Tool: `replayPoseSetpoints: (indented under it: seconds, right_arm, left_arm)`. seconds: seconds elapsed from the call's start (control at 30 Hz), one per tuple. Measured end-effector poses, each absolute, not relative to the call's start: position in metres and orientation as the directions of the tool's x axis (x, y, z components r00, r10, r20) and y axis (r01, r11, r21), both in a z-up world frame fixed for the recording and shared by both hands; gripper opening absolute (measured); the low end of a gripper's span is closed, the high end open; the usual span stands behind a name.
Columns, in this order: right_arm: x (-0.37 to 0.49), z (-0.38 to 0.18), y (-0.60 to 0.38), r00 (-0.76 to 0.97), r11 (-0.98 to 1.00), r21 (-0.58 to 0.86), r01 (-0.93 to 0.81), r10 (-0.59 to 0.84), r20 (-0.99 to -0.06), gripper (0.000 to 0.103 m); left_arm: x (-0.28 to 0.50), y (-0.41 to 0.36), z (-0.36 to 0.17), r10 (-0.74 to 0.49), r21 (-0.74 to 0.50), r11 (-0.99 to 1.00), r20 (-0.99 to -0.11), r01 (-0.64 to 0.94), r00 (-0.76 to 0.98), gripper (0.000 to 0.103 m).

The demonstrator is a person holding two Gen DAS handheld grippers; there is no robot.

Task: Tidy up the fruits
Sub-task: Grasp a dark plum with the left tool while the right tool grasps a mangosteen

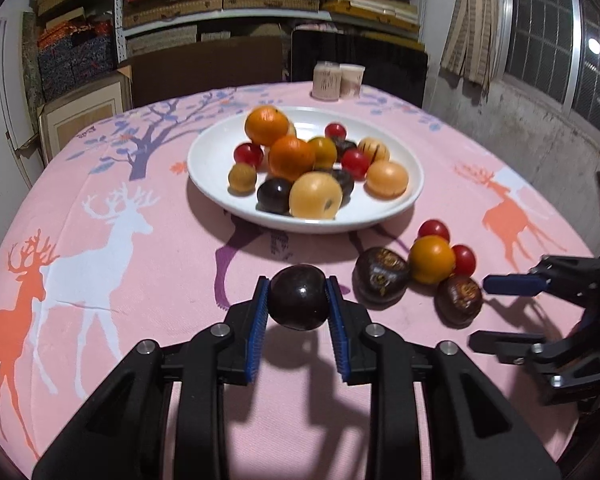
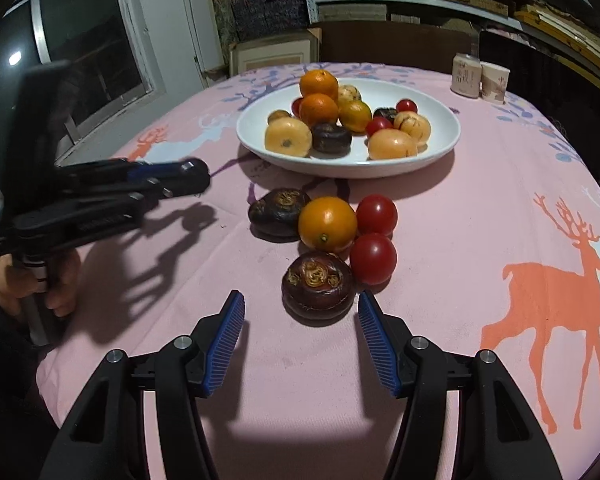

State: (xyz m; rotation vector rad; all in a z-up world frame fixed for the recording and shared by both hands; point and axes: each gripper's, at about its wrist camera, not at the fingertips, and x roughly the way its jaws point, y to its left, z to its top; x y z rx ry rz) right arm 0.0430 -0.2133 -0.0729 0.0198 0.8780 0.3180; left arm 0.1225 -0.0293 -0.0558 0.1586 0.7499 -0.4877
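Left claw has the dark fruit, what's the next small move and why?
Probably lift the left claw and carry it toward the white plate: its pads already pinch the dark fruit, and the plate holds the other sorted fruit.

Overhead light; hard shadows; fisheye-warped, vignetted edges

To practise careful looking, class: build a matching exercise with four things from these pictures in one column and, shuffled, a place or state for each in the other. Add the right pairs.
Column 1
1. left gripper
2. right gripper
3. white plate
4. two paper cups

Column 2
A. at the table's far edge
B. open, just short of a dark water chestnut
C. holds many fruits
D. shut on a dark round fruit

Pairs: 1-D, 2-B, 3-C, 4-A
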Motion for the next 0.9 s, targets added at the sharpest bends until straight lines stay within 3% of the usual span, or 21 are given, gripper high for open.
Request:
replayPoseSetpoints:
  seconds: [0.4,0.53,0.9]
  right_arm:
    - [0.061,-0.082,-0.204,0.552,0.966,0.131,-0.223,0.236,-0.8,0.06]
    - [0.063,-0.082,-0.205,0.561,0.976,0.119,-0.182,0.202,-0.802,0.043]
    - [0.052,-0.075,-0.211,0.583,0.967,0.173,-0.189,0.253,-0.772,0.042]
  left_arm:
    - [0.123,-0.03,-0.059,-0.364,-0.037,0.877,-0.703,0.48,0.611,0.027]
    - [0.124,-0.029,-0.06,-0.359,-0.035,0.879,-0.704,0.475,0.613,0.027]
    - [0.122,-0.028,-0.061,-0.348,-0.033,0.886,-0.707,0.463,0.615,0.027]
